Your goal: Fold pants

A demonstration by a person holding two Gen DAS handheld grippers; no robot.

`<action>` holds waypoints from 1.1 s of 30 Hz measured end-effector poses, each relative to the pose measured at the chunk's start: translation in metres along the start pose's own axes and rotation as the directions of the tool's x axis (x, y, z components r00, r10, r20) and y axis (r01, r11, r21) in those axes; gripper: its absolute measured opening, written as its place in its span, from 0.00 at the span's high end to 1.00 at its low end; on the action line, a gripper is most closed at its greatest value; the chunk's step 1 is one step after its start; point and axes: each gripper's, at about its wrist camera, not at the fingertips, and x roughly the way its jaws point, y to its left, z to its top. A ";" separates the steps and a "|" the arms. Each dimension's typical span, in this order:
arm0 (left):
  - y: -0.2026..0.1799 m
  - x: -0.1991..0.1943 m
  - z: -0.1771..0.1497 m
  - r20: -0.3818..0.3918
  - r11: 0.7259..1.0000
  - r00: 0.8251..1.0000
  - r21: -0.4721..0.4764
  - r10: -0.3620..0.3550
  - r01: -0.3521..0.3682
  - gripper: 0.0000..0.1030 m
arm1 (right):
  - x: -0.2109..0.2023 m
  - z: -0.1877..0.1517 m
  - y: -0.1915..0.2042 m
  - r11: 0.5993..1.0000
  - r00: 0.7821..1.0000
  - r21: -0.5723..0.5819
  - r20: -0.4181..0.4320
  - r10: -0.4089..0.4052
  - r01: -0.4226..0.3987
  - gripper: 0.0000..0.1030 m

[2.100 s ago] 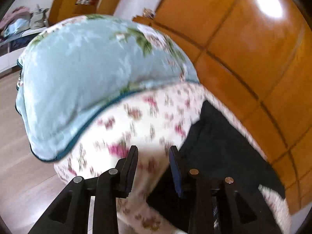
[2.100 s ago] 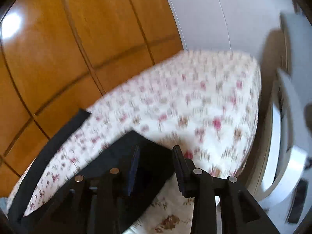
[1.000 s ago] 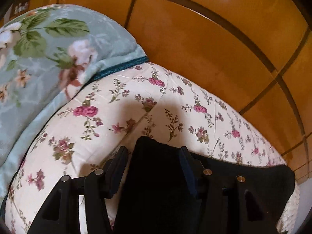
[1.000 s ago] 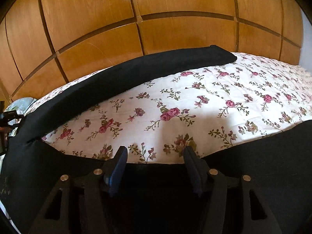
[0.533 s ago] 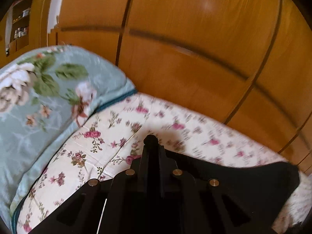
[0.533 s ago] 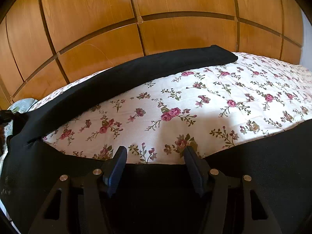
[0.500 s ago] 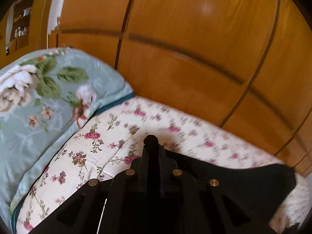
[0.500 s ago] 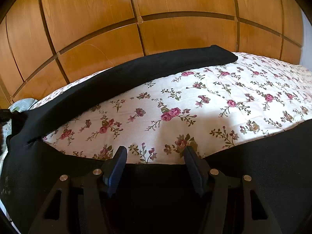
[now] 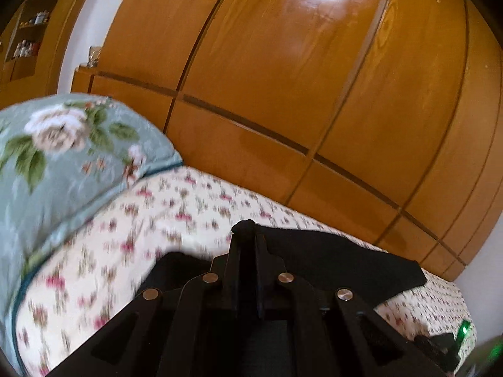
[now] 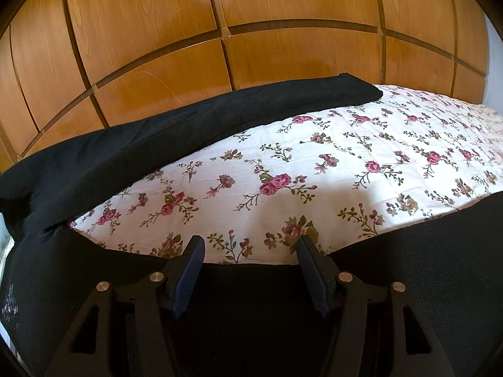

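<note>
Your black pants (image 10: 176,132) lie spread out on the bed. In the right wrist view, one long leg runs along the far side of the bed, close to the wooden wall, from the far left up to a flat end at the far right. The other black part lies along the near edge, under your right gripper, and reaches out to the right. The two parts meet at the left.

Your left gripper (image 9: 248,235) is pinched tight on the pants. A small bump of black cloth pokes out past its fingertips. In the left wrist view, the cloth hangs away from that pinch toward the right and ends in a pointed corner over the bed.

Your right gripper (image 10: 251,251) has its jaws standing wide apart. It sits over the near black part of the pants, with the cloth's edge running across between the fingers (image 10: 191,260). The pads do not press on the cloth.

Under the pants is the bed cover (image 10: 345,163). It is cream with little pink roses. At the left in the left wrist view sits a soft blue-green quilt (image 9: 56,169) with big pale flowers and green leaves. It looks a bit blurry.

Behind the bed stands a tall shiny wooden wardrobe (image 9: 283,78) with dark lines between its panels. A bright light shines on it near the top.
</note>
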 end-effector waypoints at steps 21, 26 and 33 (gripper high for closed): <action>0.043 0.012 -0.122 -0.058 0.991 0.996 -0.117 0.064 -0.071 0.93 | 0.005 0.002 0.012 0.996 0.996 -0.059 -0.043 -0.072 0.070 0.39; 0.045 0.011 -0.123 -0.039 0.990 0.998 -0.127 0.055 -0.060 0.93 | 0.008 0.031 0.065 0.949 0.986 -0.282 -0.051 -0.161 0.140 0.39; 0.042 0.011 -0.123 -0.024 0.991 0.998 -0.112 0.064 -0.066 0.93 | 0.034 0.109 0.145 0.968 0.988 -0.208 -0.093 0.126 -0.143 0.34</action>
